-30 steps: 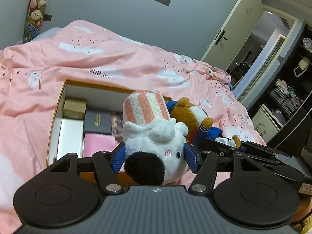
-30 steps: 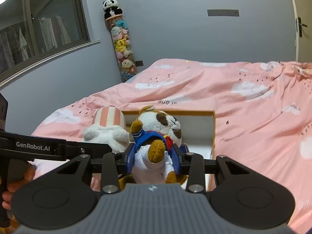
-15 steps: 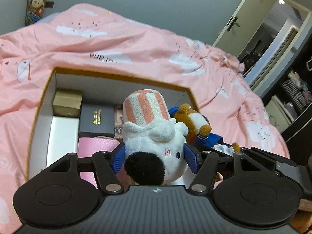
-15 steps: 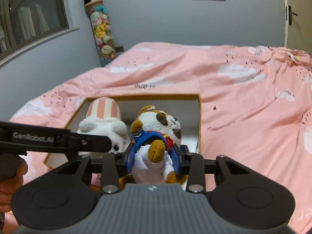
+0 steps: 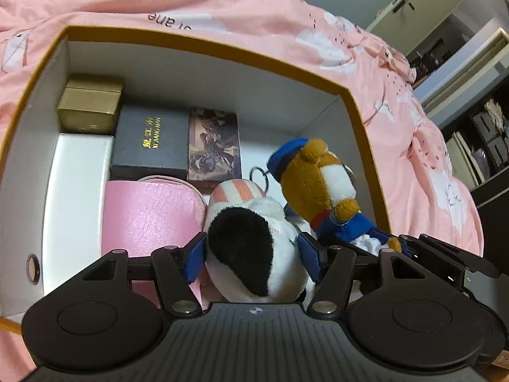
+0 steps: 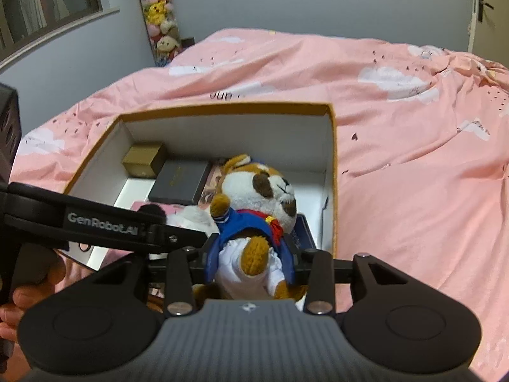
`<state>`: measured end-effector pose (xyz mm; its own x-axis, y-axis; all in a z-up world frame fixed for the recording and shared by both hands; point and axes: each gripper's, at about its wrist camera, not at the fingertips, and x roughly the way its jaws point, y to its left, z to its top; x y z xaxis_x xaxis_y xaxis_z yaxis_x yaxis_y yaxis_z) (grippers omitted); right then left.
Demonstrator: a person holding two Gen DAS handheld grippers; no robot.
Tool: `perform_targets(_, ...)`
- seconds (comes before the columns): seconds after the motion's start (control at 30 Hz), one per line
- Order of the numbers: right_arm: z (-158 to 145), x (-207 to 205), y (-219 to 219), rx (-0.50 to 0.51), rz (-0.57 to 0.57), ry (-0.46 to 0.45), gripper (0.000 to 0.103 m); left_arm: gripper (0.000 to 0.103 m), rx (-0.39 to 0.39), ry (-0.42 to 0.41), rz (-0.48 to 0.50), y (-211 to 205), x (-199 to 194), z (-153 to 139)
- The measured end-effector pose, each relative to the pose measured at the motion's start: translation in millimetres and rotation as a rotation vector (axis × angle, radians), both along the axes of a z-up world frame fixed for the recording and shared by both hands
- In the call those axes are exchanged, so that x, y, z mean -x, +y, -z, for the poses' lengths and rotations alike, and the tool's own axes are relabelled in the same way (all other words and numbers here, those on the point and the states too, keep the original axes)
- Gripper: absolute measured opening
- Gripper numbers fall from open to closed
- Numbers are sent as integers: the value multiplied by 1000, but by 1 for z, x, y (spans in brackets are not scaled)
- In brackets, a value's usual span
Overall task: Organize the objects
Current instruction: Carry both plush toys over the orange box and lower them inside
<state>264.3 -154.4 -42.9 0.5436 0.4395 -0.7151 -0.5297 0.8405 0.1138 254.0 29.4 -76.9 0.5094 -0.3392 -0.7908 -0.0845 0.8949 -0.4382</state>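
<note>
An open box with an orange rim lies on the pink duvet. My left gripper is shut on a white plush toy with a black patch and a pink-striped hat, held low inside the box beside a pink case. My right gripper is shut on a brown-and-white plush dog in a blue sailor suit, over the box's right half. The dog sits just right of the white toy. The left gripper's black body crosses the right wrist view.
In the box lie a gold box, a black box, a picture box and a long white box. A hand grips the left tool. A tube of plush toys stands by the wall; shelves are at right.
Both grippers have come down and forward with their plush toys, from above the box's near edge to inside it. Both views now tilt further down into the box.
</note>
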Motion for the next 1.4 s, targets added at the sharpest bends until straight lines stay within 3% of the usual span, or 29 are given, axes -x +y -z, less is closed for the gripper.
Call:
perform_targets(0.33, 13, -8, 9, 100, -23, 31, 41, 71, 32, 44, 21, 2, -7, 14)
perform_targets(0.6, 3, -6, 7, 139, -66, 16, 55, 76, 66, 28, 30, 13, 0, 7)
perform_targets(0.77, -8, -1, 1, 139, -116, 7, 55, 76, 108, -3, 41, 20, 6, -7)
perform_targets(0.83, -12, 0, 0, 154, -135, 3, 54, 71, 105, -9, 42, 23, 10, -14)
perform_targets(0.93, -15, 1, -1, 172, -160, 5, 46, 70, 122, 17, 33, 28, 14, -15)
perform_targets(1.0, -16, 1, -2, 176, -164, 5, 46, 68, 144, 31, 22, 30, 12, -10)
perform_targets(1.07, -16, 2, -1, 177, -163, 4, 46, 62, 154, 44, 13, 30, 7, -4)
perform_targets(1.13, -15, 1, -2, 171, -165, 9, 45, 50, 161, 59, 24, 27, 3, 3)
perform_targets(1.2, -14, 1, -2, 167, -165, 19, 38, 46, 156, 66, 33, 22, 1, 7)
perform_targets(1.3, -10, -1, -4, 169, -164, 32, 37, 34, 147, 83, 44, 15, -1, 13)
perform_targets(1.4, -8, -3, -5, 164, -162, 47, 35, 34, 151, 112, 43, 8, -1, 22)
